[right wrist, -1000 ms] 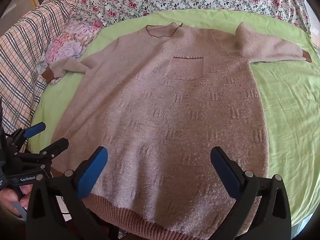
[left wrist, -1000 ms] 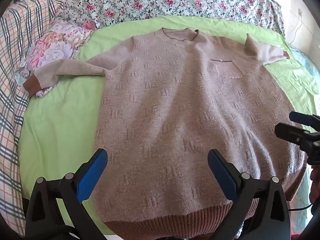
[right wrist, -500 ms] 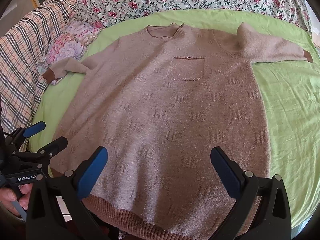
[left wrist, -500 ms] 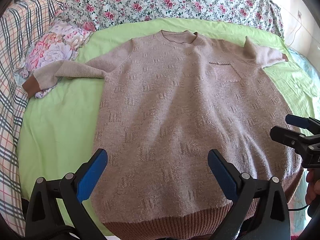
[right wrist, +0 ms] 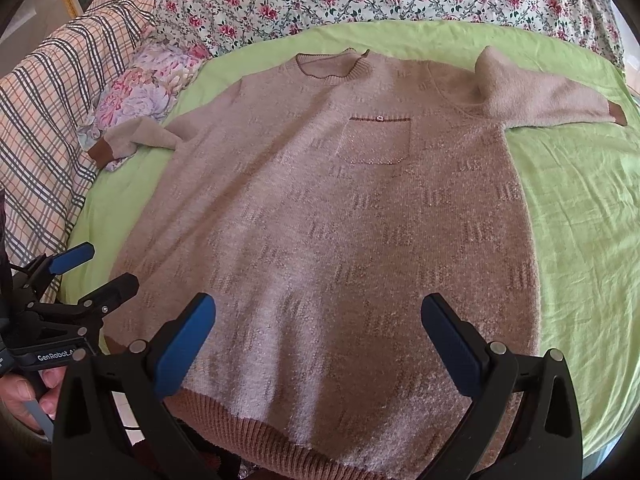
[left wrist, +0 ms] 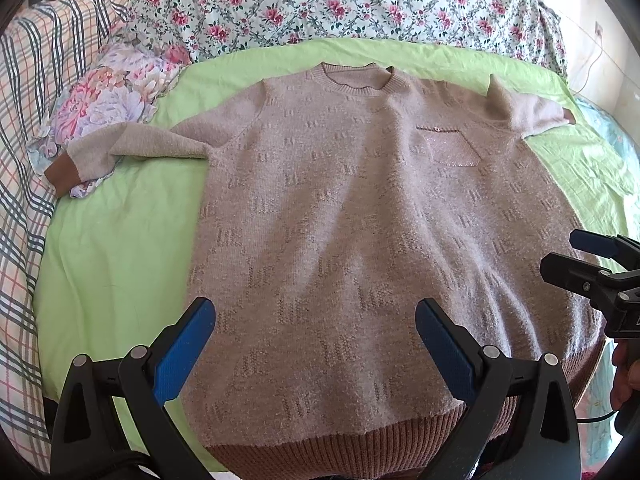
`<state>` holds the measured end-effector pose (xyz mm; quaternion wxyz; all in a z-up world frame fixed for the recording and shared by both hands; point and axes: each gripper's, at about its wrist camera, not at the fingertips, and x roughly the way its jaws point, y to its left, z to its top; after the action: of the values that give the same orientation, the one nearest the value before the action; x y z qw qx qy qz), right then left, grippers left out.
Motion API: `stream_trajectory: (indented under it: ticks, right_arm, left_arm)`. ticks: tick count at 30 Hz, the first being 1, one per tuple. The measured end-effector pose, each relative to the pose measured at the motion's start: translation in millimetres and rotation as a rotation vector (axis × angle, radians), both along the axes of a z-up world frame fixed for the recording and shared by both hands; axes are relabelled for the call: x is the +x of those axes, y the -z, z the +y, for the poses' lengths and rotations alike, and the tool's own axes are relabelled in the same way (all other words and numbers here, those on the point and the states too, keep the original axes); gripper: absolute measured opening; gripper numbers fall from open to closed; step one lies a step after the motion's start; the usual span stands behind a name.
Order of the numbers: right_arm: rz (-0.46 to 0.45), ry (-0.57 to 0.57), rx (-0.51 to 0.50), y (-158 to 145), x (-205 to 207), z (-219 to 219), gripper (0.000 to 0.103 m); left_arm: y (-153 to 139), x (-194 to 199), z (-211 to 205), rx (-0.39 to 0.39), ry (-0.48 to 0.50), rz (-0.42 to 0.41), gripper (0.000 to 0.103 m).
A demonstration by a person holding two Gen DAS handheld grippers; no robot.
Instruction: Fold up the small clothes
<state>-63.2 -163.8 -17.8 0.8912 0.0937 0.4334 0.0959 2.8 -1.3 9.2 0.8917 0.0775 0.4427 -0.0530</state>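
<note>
Only readable text: "GenRobot.A…" in white on the black body of the left gripper (right wrist: 92, 276), seen from the right wrist view; the end is cut off by the right gripper's finger. Nothing else legible in either view.

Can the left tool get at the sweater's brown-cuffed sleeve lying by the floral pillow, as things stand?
Probably yes. The left tool is open and holds nothing, and the sleeve lies flat with only bare green sheet between. Its cuff rests on the floral pillow.

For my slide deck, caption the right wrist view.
Open right gripper above a beige knit sweater spread flat on a green sheet.
</note>
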Motion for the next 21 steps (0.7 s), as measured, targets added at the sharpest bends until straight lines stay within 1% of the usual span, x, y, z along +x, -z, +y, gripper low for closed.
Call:
stream_trajectory:
  ticks: [2,7,11,17,21]
  right_arm:
    - [-0.006,-0.001,0.013,0.3,-1.2,0.4,0.102]
    - [0.005,-0.004,-0.008,0.9,-2.0,3.0,0.102]
    - [-0.012,-0.003,0.026,-0.3,-2.5,2.1,0.102]
    - [0.018,-0.001,0.025,0.7,-0.3,-1.5,0.102]
    - [0.012,0.001,0.026,-0.8,-0.6,-2.7,0.102]
  left_arm:
    - [-0.1,0.3,-0.2,0.010,0.000,0.005,0.100]
    - [0.0,0.9,-1.0,0.029,-0.001,0.010,0.100]
    - [0.2,0.6,-1.3,0.028,0.000,0.010,0.100]
    - [-0.1,1.9,-1.9,0.017,0.000,0.006,0.100]
    - [0.4,5.2,-3.9,0.019,-0.001,0.014,0.100]
